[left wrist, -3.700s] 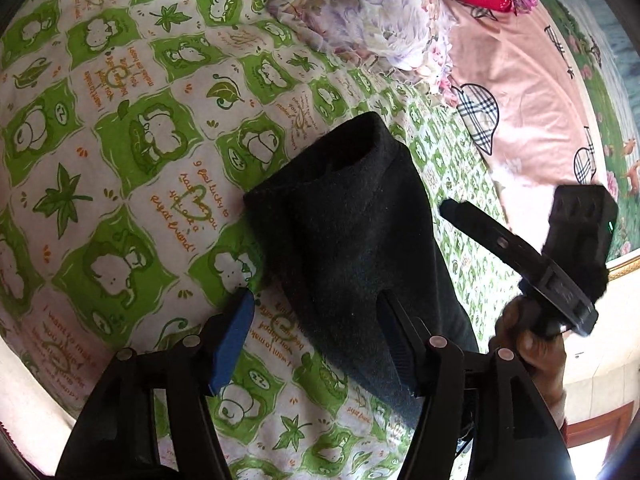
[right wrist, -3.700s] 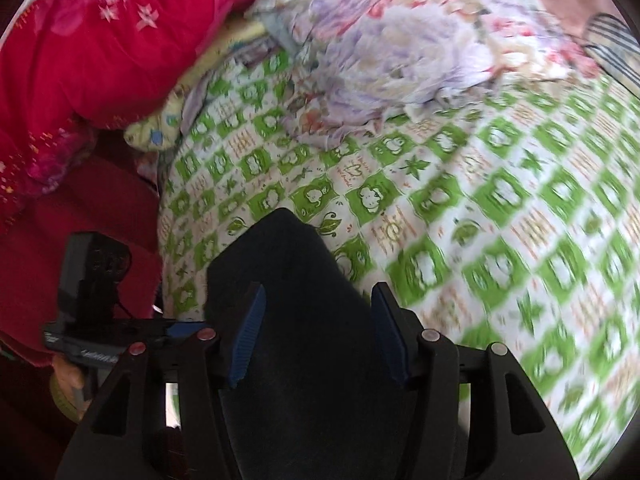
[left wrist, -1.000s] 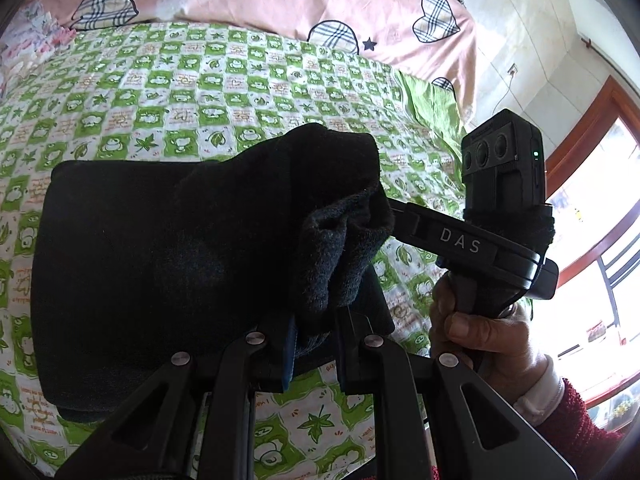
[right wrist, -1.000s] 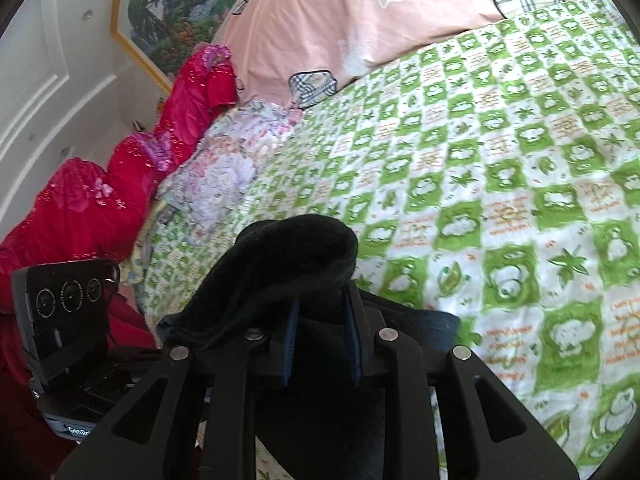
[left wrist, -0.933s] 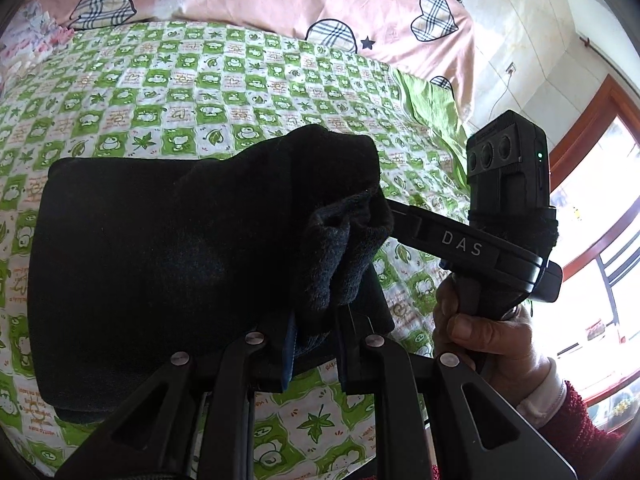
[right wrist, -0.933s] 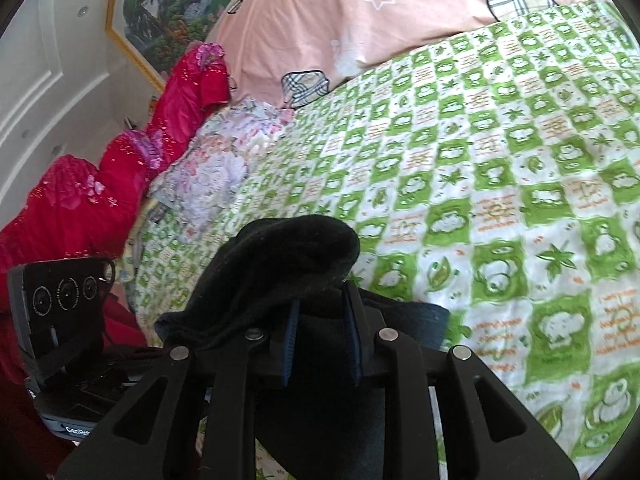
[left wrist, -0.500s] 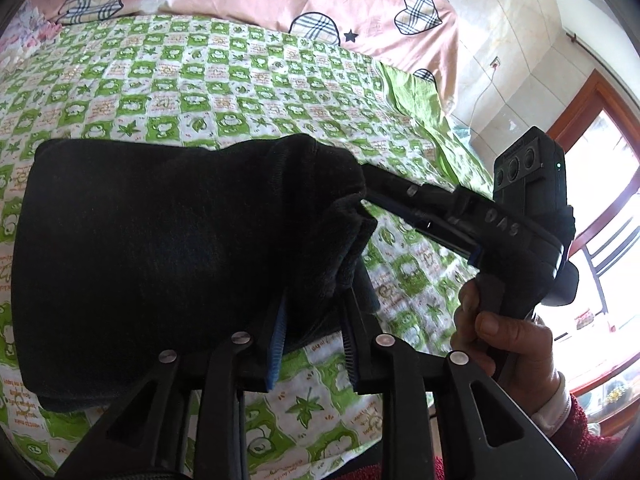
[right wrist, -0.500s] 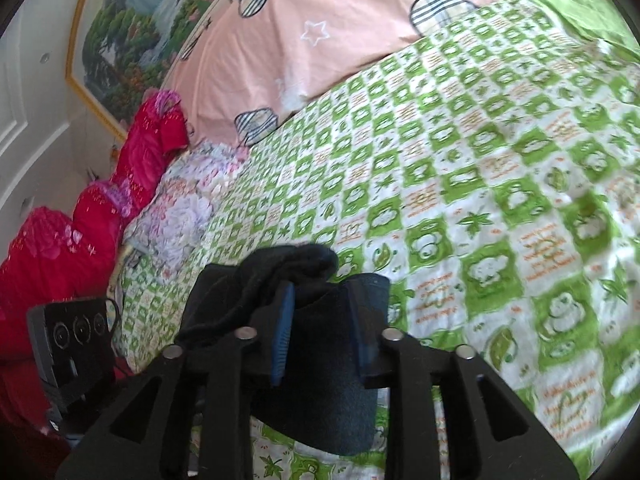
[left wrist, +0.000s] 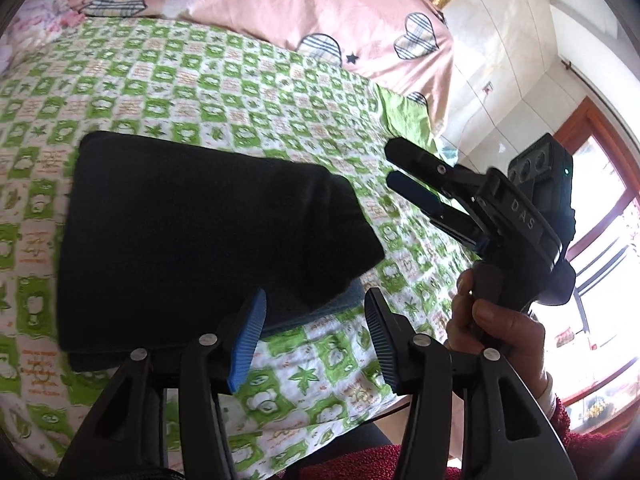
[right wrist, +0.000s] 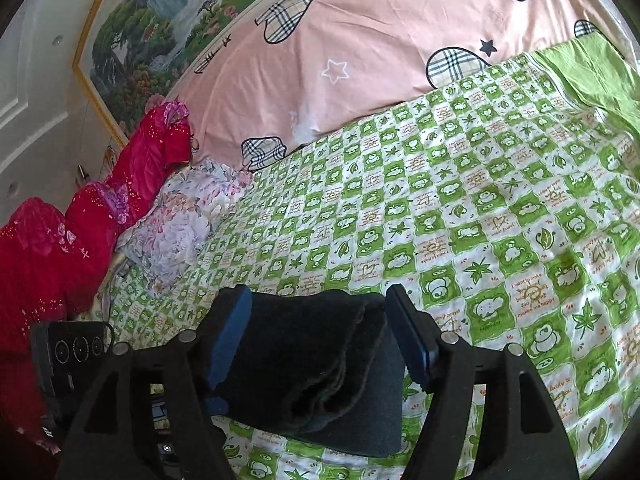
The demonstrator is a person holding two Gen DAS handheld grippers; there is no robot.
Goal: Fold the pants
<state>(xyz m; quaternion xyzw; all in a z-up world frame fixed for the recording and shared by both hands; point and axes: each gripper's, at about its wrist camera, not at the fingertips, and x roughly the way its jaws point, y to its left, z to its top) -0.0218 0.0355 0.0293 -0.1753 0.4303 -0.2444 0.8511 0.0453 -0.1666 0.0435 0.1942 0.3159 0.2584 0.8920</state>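
The black pants (left wrist: 192,232) lie folded into a thick rectangle on the green checked bed sheet (left wrist: 248,92). My left gripper (left wrist: 314,320) is at their near right corner. Its jaws are opening, the cloth edge lies loose between them and the pads do not press it. In the right wrist view the pants (right wrist: 304,364) lie under my right gripper (right wrist: 316,300). Its jaws are also opening and stand clear of the cloth. The right gripper (left wrist: 414,182) shows in the left wrist view to the right of the pants, held by a hand (left wrist: 496,320).
A pink quilt with plaid hearts (right wrist: 360,40) lies along the far side of the bed. A red quilt (right wrist: 80,232) and floral cloth (right wrist: 176,224) are at the left. The bed's near edge (left wrist: 360,416) and a bright window (left wrist: 600,248) are at the right.
Both grippers were shut on the lifted fold of the pants. They have opened and let go, drawn back and up a little, and the fold now lies flat on the pile.
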